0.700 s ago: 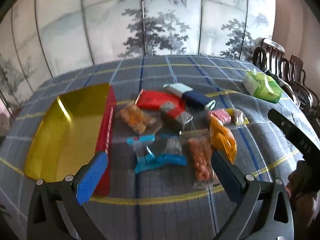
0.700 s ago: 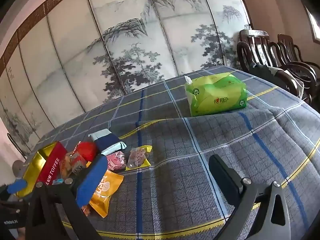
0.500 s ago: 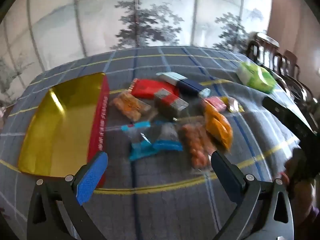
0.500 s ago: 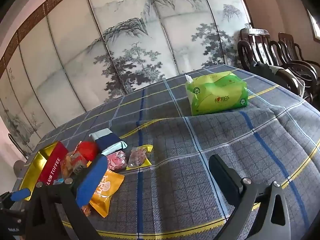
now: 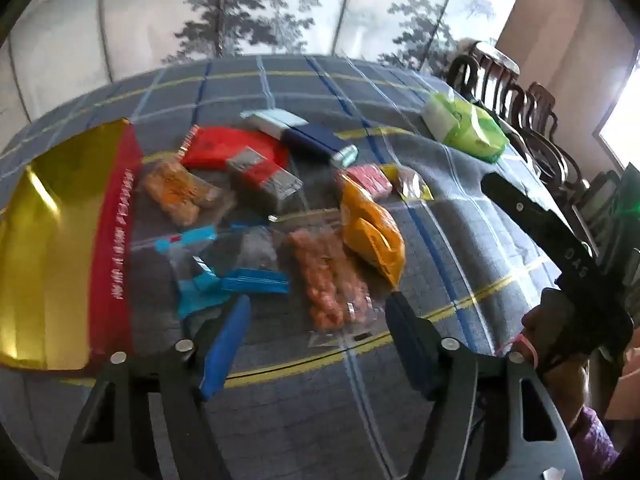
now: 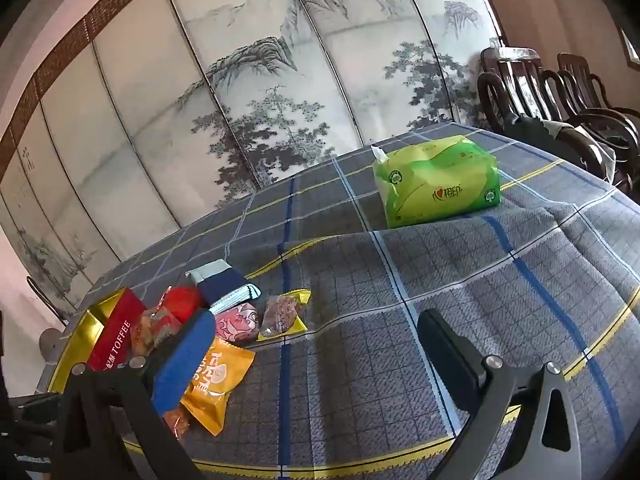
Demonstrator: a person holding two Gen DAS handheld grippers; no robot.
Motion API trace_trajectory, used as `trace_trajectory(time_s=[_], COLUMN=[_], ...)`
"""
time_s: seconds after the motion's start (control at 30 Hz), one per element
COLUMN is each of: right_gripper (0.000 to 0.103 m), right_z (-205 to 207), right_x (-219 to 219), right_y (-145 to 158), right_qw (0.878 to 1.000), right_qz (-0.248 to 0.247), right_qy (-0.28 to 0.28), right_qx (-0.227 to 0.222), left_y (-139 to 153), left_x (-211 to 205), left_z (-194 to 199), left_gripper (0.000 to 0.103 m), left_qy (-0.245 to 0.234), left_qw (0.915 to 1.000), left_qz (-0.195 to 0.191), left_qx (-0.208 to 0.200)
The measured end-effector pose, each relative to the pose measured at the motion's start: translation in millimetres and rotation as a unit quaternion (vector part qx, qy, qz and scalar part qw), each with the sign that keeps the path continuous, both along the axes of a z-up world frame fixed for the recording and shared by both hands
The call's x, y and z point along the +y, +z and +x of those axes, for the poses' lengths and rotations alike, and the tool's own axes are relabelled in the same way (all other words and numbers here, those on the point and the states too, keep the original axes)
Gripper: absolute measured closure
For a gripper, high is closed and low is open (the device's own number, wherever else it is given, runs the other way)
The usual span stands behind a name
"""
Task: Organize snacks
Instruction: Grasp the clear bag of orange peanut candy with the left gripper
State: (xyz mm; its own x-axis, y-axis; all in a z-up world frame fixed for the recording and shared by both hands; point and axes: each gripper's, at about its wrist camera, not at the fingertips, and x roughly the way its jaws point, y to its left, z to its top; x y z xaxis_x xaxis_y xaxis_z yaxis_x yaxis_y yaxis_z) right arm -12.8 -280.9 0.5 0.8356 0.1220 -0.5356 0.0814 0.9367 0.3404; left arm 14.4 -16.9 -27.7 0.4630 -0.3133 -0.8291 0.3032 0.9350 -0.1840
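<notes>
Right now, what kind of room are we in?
Probably a home dining or sitting room. A painted folding screen with ink trees stands behind a table under a plaid tablecloth, carved dark wooden chairs line the wall, and a green tissue pack sits on the table.

left gripper (image 5: 316,344): black forked frame, silver screws, blue pad on one finger, dark pad on other | right gripper (image 6: 316,356): same build, white "DAS" lettering | sleeve (image 5: 596,436): purple patterned

Bare tablecloth (image 6: 460,280) between snack pile (image 6: 224,320) and tissue pack (image 6: 438,184).
</notes>
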Motion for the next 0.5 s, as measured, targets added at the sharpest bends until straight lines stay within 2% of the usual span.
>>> trace_trajectory(time_s=[0.2,0.27,0.33,0.47,0.5], right_gripper=[0.0,0.0,0.0,0.0,0.0], right_z=[-1.8,-1.5,-1.3,-2.7,-3.2], right_x=[-3.3,-3.7,-5.1,-6.6,-7.0], right_y=[-0.9,-1.1,-1.6,-1.7,-1.6], right_qw=[1.0,1.0,1.0,1.0,1.0], right_qz=[0.011,0.012,0.016,0.024,0.025], right_qy=[0.001,0.002,0.002,0.003,0.004], right_qx=[-0.005,-0.006,-0.007,-0.01,-0.012], left_y=[-10.3,-12.7,-15.8,-28.9,-29.8], left_x=[-16.8,-18.7,-21.4,-25.8,-26.1], left_z=[10.7,17.3,24.4,37.4,38.7], left_gripper=[0.04,0.042,0.053,0.058,0.058], left_qy=[-0.021,-0.022,-0.025,-0.028,-0.029], left_qw=[0.9995,0.9994,0.999,0.9974,0.9977], left_qz=[0.011,0.012,0.014,0.027,0.028], left_qx=[0.019,0.024,0.033,0.06,0.055])
